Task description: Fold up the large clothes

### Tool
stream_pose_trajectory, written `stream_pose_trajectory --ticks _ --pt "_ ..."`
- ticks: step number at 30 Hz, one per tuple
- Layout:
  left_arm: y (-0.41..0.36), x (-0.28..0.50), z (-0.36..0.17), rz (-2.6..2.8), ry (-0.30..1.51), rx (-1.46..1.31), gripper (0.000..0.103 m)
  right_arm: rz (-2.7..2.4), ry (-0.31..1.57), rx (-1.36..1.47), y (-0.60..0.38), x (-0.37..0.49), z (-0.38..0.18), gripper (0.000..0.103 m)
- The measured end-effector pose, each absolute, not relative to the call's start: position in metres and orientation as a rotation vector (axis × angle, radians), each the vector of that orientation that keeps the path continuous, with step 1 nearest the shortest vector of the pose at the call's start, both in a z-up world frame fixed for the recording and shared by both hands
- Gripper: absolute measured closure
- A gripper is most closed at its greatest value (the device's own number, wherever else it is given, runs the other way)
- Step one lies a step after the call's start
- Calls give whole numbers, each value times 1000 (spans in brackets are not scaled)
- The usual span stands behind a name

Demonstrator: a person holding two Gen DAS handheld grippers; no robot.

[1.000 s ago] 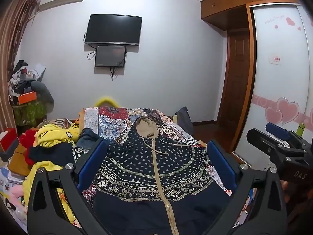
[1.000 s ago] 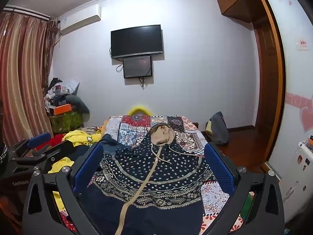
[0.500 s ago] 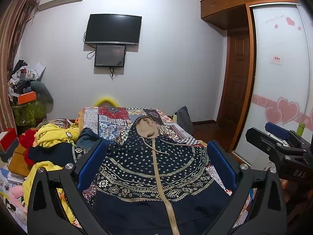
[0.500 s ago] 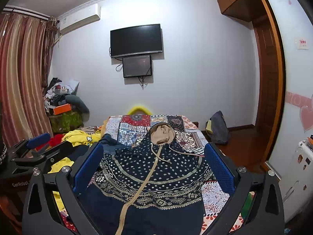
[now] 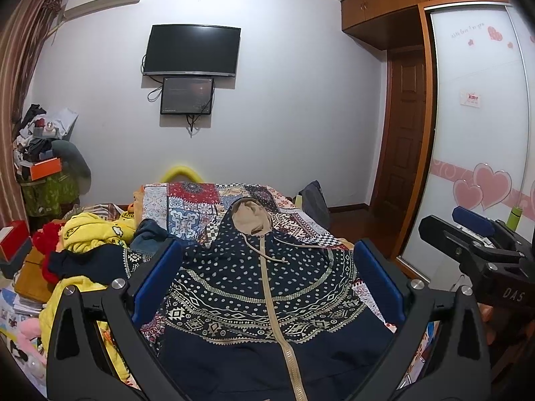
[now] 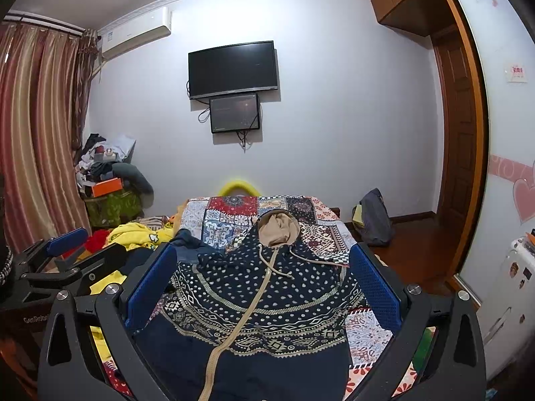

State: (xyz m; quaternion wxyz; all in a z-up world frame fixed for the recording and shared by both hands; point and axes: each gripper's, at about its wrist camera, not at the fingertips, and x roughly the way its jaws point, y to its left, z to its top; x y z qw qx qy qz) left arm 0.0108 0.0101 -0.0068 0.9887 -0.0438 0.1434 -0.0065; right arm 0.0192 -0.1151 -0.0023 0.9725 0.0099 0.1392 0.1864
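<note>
**Hooded jacket spread flat, both grippers spread wide above it**

Left wrist view: the left gripper [image 5: 265, 280] is released, its blue pads wide apart and holding nothing. Below it the navy patterned hooded jacket [image 5: 264, 287] lies face-up on the patchwork bedspread [image 5: 190, 200], tan hood at 12 o'clock. Yellow clothes [image 5: 90, 230] are heaped at 9 o'clock; the right gripper [image 5: 468, 230] shows at 3 o'clock.

Right wrist view: the right gripper [image 6: 262, 284] is likewise released and empty above the hooded jacket [image 6: 267, 294], with the left gripper [image 6: 77, 250] at 9 o'clock.
</note>
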Motion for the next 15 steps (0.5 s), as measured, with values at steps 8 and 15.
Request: stream_pose_trajectory --ticks 8,15 --pt "10 11 -6 -16 288 -89 0 375 279 18 -114 17 0 1" --pt "10 12 -5 -22 290 -88 0 373 278 20 -114 17 -1 1"
